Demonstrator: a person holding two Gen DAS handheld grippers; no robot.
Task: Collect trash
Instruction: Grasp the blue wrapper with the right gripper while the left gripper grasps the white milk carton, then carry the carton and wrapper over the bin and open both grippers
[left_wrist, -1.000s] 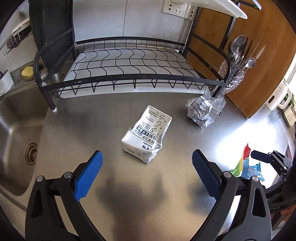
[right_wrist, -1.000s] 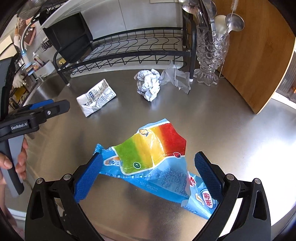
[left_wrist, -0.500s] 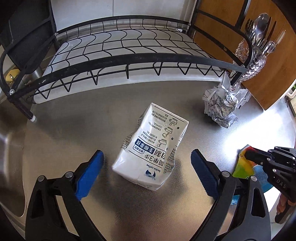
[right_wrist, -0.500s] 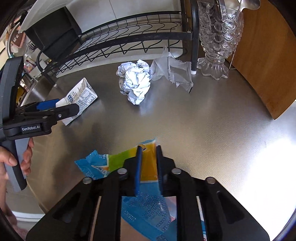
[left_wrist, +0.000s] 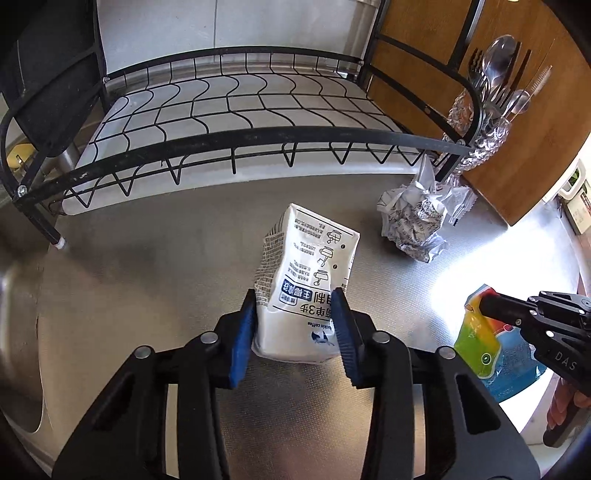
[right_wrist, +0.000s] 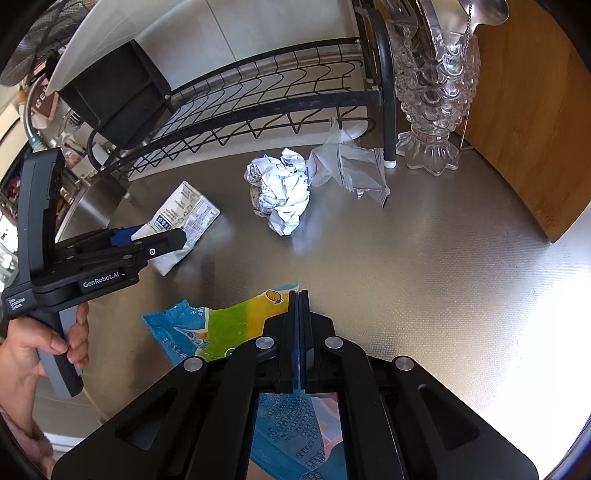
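L wrist view: left gripper (left_wrist: 295, 325) jaws have just been closing, now pinching the near end of the white carton (left_wrist: 306, 291); blue pads (left_wrist: 242, 341) press both sides. A sec ago they were spread wide w/ the carton lying untouched ahead. Carton is on the steel counter (left_wrist: 147, 266) in front of the dish rack (left_wrist: 236, 136). Print reads "luckin coffee" plus Chinese text I can't make out. Crumpled paper ball (left_wrist: 410, 225) not yet picked.

R wrist view: right gripper (right_wrist: 300, 295) jaws pressed together, clamping the coloured snack wrapper (right_wrist: 225, 328), which lay flat between open jaws a sec ago. Left tool body reads "GenRobot.AI". Clear plastic bag (right_wrist: 347, 166) sits beside the paper ball.

Looks like both grabs are done, lift next; 2 pcs left.
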